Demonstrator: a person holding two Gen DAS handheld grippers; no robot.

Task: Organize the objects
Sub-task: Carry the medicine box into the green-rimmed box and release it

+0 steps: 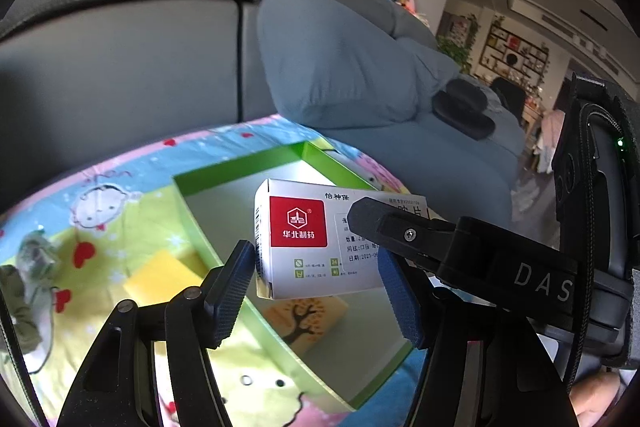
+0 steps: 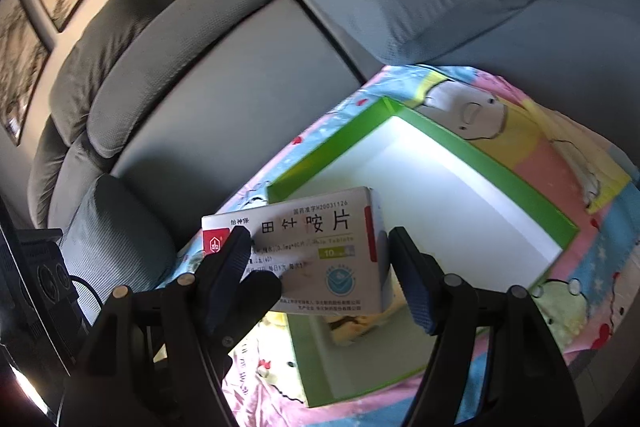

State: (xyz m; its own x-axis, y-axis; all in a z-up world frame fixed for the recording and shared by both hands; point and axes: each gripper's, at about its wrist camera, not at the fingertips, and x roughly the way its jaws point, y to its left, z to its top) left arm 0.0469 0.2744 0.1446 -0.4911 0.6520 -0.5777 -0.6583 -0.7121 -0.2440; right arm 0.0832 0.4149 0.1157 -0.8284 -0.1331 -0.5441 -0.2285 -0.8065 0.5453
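A white medicine box (image 1: 316,247) with a red logo panel is hanging in the lower middle of the left wrist view, above an open green-walled tray (image 1: 200,223) that is sitting on a cartoon-print blanket (image 1: 120,187). The left gripper (image 1: 316,291) is framing the box from the bottom of the frame: its jaws are spread, the left pad just at the box's left end, the right pad in front of the box's lower right corner, and whether either pad is pressing cannot be told. The right gripper (image 1: 404,231) is reaching in from the right edge, one black finger lying across the box's printed face.

In the right wrist view the medicine box (image 2: 320,251) is sitting low and centre between the right gripper (image 2: 324,283) jaws; they appear to be grasping the box by its two ends. The tray (image 2: 500,163) is showing a white floor and is filling the middle right. Inside it, at lower centre in the left view, a yellow card with a tree drawing (image 1: 308,319) is lying flat. A grey sofa (image 2: 200,67) is filling the upper half behind.
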